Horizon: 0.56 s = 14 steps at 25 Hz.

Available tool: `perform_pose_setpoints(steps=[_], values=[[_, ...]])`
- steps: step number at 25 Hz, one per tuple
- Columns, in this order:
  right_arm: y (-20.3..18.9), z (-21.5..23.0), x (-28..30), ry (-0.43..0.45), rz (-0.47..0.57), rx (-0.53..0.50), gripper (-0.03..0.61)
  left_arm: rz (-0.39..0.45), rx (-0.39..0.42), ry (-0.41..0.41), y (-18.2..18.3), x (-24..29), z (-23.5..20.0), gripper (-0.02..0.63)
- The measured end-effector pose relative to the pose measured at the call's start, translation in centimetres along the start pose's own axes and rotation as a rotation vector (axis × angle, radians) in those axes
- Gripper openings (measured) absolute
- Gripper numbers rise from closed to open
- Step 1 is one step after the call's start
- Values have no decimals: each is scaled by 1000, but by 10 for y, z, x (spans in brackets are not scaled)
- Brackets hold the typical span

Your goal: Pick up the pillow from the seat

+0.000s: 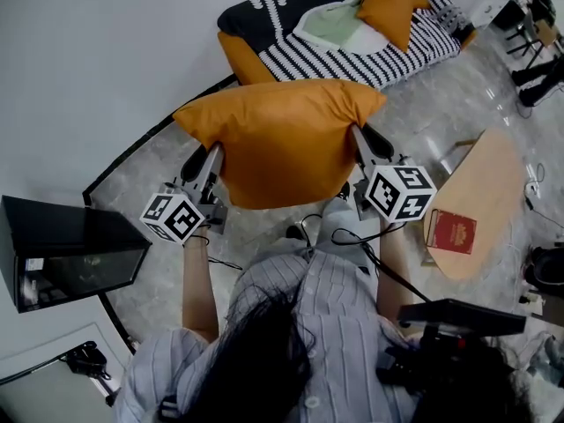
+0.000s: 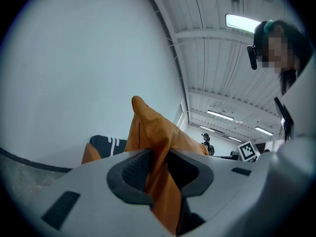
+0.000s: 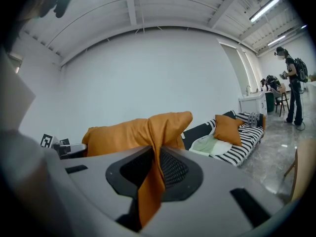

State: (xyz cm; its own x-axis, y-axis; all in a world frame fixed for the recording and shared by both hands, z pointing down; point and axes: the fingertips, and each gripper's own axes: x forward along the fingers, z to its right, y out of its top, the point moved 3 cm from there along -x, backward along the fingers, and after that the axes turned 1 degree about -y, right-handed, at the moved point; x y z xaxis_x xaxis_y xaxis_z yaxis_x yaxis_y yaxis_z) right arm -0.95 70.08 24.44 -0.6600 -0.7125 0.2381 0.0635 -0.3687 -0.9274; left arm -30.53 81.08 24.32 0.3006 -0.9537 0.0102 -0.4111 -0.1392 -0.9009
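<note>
The orange pillow (image 1: 278, 139) hangs in the air in front of the person, well apart from the sofa (image 1: 414, 47) at the far side of the room, and it is stretched wide between the two grippers. The left gripper (image 1: 211, 159) pinches the pillow's left edge. In the left gripper view its jaws stand partly closed, with a thick fold of orange fabric (image 2: 158, 142) pressed between the dark ribbed pads. The right gripper (image 1: 359, 145) grips the opposite edge. In the right gripper view its jaws are nearly together, clamped on a thinner flap of the cover (image 3: 150, 181) that hangs down between them. Both grippers point roughly level, away from the person, with their marker cubes nearest the body. On the sofa's black-and-white striped cover lie a second orange pillow (image 1: 388, 7) and, just beside it, a pale green cloth (image 1: 335, 25). To the right stands a rounded wooden table (image 1: 489, 179) with a red book (image 1: 451, 232) near its edge. A black box (image 1: 70, 249) sits by the wall on the left.
</note>
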Motion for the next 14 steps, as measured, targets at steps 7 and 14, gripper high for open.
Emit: perform_pose_setpoints(steps=[7,14], values=[[1,6,-2,-6,1,6,58,-9,7,-4,0,6,4,114],[-7,-3,0,-13,0,13,58,-15,8,-10,-1,-4,-3,114]])
